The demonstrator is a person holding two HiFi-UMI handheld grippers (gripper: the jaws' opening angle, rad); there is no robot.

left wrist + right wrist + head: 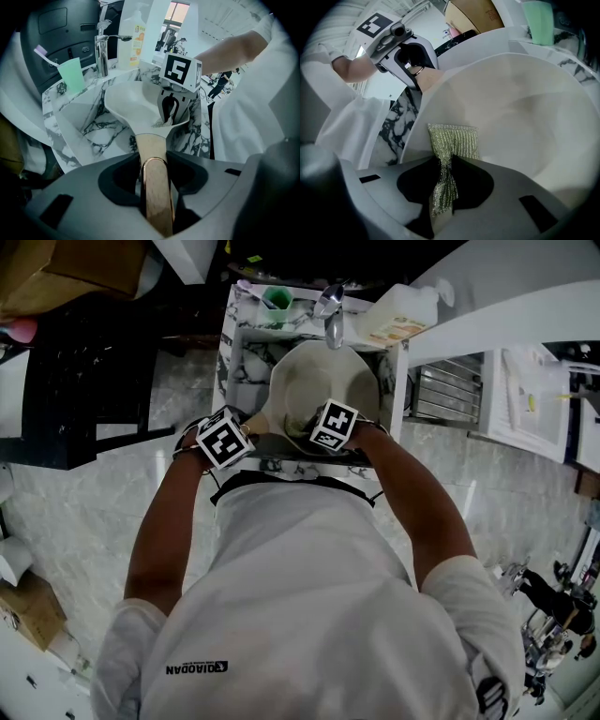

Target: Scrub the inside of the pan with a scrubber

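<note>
A cream pan sits tilted in the marble sink. Its bowl fills the right gripper view. My left gripper is shut on the pan's wooden handle, which runs up between the jaws to the pan bowl. My right gripper is shut on a green-gold mesh scrubber, whose free end lies against the pan's inner wall near the rim. In the head view both marker cubes, left and right, sit at the pan's near edge.
A chrome tap rises behind the sink, beside a green cup with a toothbrush and a white soap bottle. A dark chair stands left. A metal rack is right of the sink.
</note>
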